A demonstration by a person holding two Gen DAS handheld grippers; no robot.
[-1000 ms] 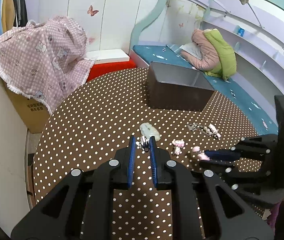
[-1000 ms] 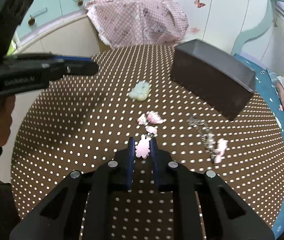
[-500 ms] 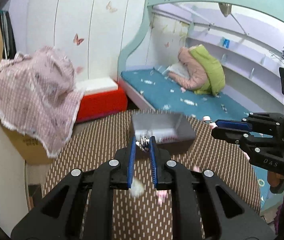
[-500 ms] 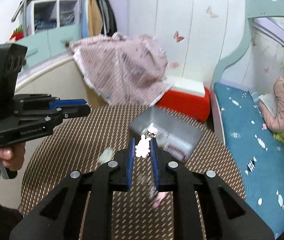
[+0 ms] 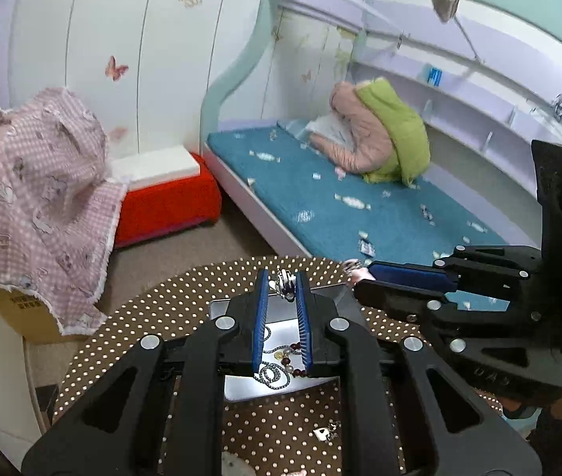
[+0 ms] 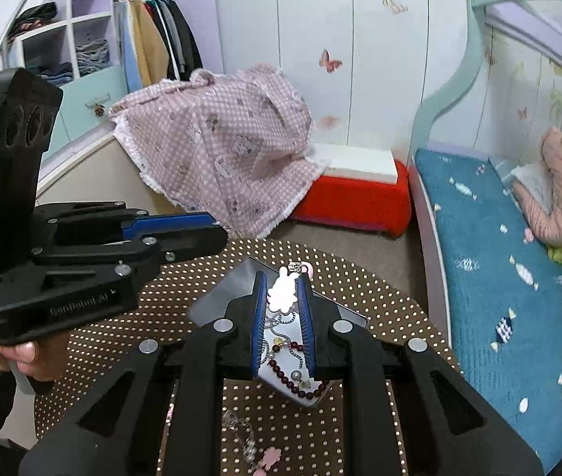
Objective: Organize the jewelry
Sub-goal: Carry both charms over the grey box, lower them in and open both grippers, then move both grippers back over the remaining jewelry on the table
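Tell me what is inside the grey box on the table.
Inside the grey box: a dark red bead bracelet and silver chains on its floor. Both grippers hide the rest of the interior.

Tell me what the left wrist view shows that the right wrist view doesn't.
Left wrist only: the left gripper shut on a small silver charm, and bare shelves behind the bed. Right wrist only: the right gripper shut on a pale pink bunny charm, plus a wardrobe with hanging clothes. Both: the grey tray holding a dark red bead bracelet and silver chains.
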